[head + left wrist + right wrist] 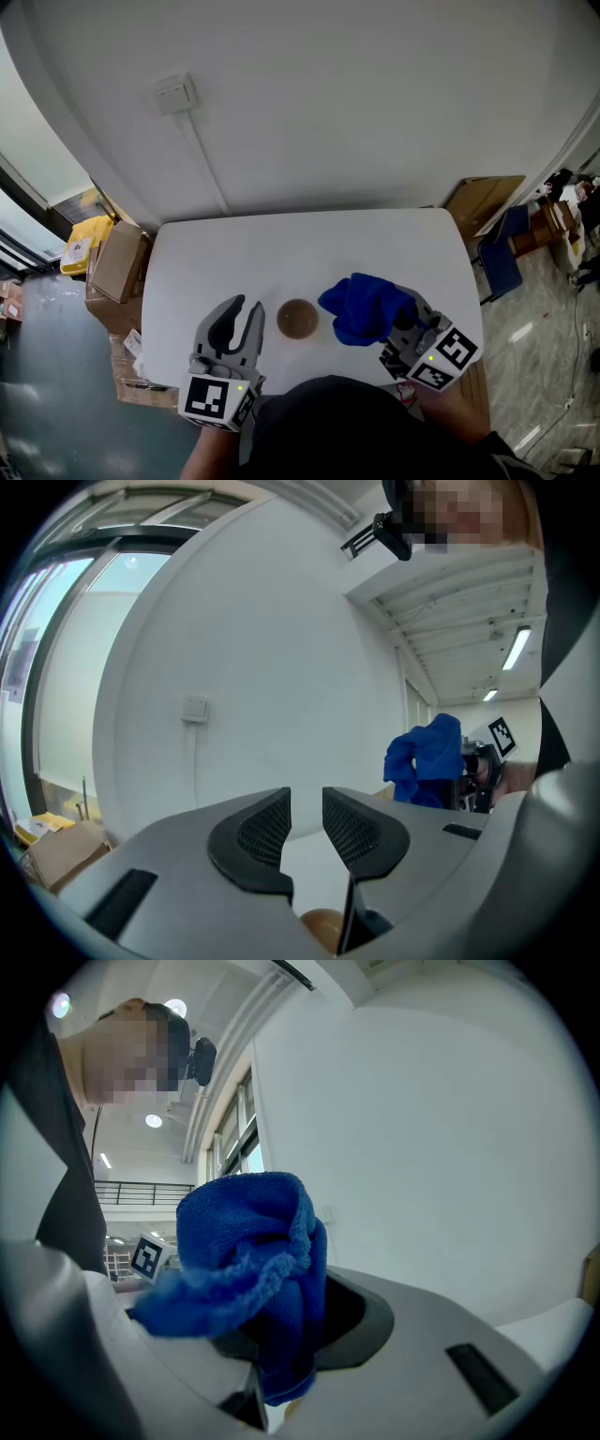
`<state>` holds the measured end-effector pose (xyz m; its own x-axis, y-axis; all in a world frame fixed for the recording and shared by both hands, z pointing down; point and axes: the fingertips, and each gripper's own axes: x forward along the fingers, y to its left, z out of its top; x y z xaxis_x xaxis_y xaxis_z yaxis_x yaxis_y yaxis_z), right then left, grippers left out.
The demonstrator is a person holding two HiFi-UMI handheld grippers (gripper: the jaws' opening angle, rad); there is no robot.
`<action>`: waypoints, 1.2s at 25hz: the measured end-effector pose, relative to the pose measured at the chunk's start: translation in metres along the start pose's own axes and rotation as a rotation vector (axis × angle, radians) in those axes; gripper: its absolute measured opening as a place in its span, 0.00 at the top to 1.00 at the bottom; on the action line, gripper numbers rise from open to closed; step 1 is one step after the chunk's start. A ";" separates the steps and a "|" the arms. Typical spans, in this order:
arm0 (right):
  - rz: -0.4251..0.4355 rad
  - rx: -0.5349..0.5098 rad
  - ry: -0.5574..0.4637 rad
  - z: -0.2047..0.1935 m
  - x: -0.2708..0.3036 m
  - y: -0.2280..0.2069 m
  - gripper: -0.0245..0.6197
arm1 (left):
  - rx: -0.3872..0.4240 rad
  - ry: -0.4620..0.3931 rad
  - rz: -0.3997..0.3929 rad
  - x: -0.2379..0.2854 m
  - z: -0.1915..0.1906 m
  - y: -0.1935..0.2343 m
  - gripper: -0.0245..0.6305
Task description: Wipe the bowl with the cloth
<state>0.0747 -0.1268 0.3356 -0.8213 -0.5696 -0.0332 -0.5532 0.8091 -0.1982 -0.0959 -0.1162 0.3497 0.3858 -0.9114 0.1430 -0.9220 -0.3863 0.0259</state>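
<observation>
A small brown bowl (298, 319) sits on the white table (281, 253), near its front edge. My left gripper (239, 323) hovers just left of the bowl, jaws a little apart with nothing between them. In the left gripper view the bowl (319, 930) peeks out below the left gripper (307, 822), which points at the wall. My right gripper (398, 323) is right of the bowl, shut on a bunched blue cloth (364, 305) that sticks up above the jaws. The cloth (253, 1269) fills the right gripper (281, 1335) and hides its pads.
Cardboard boxes (117, 262) and a yellow box (80, 246) stand on the floor left of the table. A flat cardboard sheet (483, 202) and a blue chair (502, 253) are at the right. A wall socket (175, 94) with a cable is behind the table.
</observation>
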 end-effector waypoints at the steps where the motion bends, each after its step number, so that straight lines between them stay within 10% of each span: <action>1: 0.000 -0.001 0.000 0.001 0.000 0.000 0.84 | 0.003 -0.001 0.003 0.000 0.003 0.000 0.79; 30: -0.005 -0.006 0.012 -0.003 0.006 -0.003 0.84 | -0.018 0.004 0.020 -0.003 -0.003 0.015 0.81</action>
<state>0.0711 -0.1324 0.3391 -0.8198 -0.5723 -0.0209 -0.5584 0.8069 -0.1925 -0.1108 -0.1190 0.3530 0.3669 -0.9184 0.1479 -0.9301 -0.3650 0.0407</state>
